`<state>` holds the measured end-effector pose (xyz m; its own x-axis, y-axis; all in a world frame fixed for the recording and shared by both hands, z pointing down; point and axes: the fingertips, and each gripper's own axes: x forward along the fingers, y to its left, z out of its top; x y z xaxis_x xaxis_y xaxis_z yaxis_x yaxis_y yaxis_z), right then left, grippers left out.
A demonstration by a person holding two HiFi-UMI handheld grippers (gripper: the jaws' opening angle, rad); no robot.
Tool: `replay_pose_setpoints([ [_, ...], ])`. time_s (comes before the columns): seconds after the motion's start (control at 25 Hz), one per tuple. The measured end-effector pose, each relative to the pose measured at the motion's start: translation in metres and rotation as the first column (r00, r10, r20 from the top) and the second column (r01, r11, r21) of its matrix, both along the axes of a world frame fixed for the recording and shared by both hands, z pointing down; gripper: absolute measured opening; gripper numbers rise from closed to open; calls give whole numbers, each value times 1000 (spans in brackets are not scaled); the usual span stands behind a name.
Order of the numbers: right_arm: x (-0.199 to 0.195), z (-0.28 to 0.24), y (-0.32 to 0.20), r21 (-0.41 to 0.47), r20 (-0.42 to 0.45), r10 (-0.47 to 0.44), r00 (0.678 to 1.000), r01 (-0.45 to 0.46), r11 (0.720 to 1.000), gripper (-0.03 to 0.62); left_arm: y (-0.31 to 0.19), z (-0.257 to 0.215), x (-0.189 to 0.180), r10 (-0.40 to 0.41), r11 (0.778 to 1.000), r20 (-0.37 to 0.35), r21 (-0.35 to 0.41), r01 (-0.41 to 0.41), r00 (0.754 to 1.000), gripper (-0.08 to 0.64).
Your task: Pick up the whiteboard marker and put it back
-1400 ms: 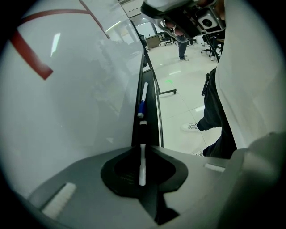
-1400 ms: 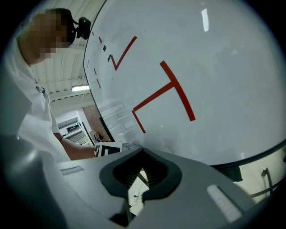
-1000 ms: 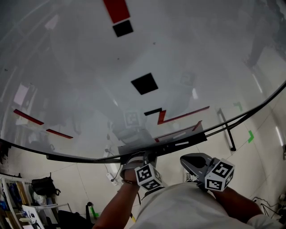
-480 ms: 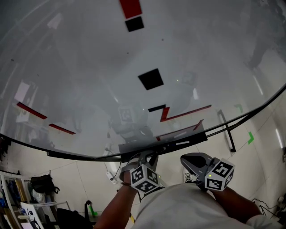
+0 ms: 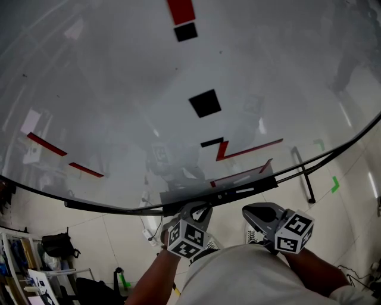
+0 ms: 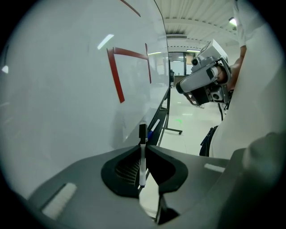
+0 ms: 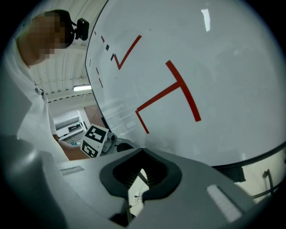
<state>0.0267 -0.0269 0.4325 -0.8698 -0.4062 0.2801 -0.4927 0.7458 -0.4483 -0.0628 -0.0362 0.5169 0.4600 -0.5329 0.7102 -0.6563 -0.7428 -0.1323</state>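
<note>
A whiteboard marker (image 6: 142,161) with a white body and black cap stands upright between the jaws of my left gripper (image 6: 142,150), which is shut on it. In the head view that left gripper (image 5: 199,208) sits just below the board's tray (image 5: 262,183), close to the whiteboard (image 5: 178,71). The tray (image 6: 160,117) runs ahead of the held marker and carries a blue-capped marker (image 6: 151,130). My right gripper (image 5: 253,213) hangs beside the left one, below the tray. Its jaws (image 7: 142,152) are shut with nothing between them.
Red lines (image 5: 244,150), black squares (image 5: 205,102) and a red patch (image 5: 180,10) mark the board. The board's stand leg (image 5: 302,173) reaches onto the floor at the right, near green tape (image 5: 334,183). A bag (image 5: 56,245) and shelves stand at lower left.
My left gripper has shifted slightly left and turned under the tray, still holding the marker. The head view has tilted a little. The right gripper has hardly moved.
</note>
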Motion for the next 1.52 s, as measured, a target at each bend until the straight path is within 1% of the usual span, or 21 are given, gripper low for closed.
replay_pose_setpoints([
  [0.12, 1, 0, 0, -1, -1, 2, 1000, -2, 1000, 2, 2, -8, 1, -21, 1000, -68, -10, 21, 997, 54],
  [0.2, 1, 0, 0, -2, -2, 3, 1000, -3, 1000, 2, 2, -12, 2, -41, 999, -125, -21, 38, 991, 52],
  [0.28, 1, 0, 0, -2, -3, 4, 1000, -4, 1000, 2, 2, -16, 2, -55, 998, -166, -25, 52, 985, 54],
  [0.36, 0, 0, 0, -2, -3, 4, 1000, -4, 1000, 2, 2, -20, 3, -67, 998, -206, -32, 62, 976, 53],
  [0.44, 0, 0, 0, -1, -3, 4, 1000, -4, 1000, 2, 3, -25, 4, -80, 997, -264, -40, 72, 961, 53],
  [0.56, 0, 0, -1, 0, -4, 5, 1000, -5, 1000, 2, 3, -34, 5, -99, 995, -357, -49, 88, 929, 54],
  [0.68, 1, 0, 0, 0, -6, 8, 1000, -8, 1000, 2, 5, -44, 8, -117, 993, -444, -71, 95, 888, 53],
  [0.88, 2, 0, 0, 0, -3, 11, 1000, -11, 1000, 2, 10, -56, 11, -128, 992, -548, -85, 98, 826, 54],
  [1.04, 1, 0, 0, 1, -4, 10, 1000, -10, 1000, 2, 12, -63, 11, -139, 990, -604, -96, 102, 785, 54],
  [1.2, 1, 1, 0, -3, -4, 12, 1000, -12, 1000, 2, 11, -73, 7, -160, 987, -668, -113, 114, 727, 54],
  [1.36, 0, 2, -1, -6, 2, 13, 1000, -13, 1000, 2, 9, -81, 3, -172, 985, -700, -118, 126, 693, 53],
  [1.52, 0, 1, -2, -6, -1, 13, 1000, -13, 1000, 2, 11, -92, 3, -176, 984, -744, -132, 117, 644, 53],
])
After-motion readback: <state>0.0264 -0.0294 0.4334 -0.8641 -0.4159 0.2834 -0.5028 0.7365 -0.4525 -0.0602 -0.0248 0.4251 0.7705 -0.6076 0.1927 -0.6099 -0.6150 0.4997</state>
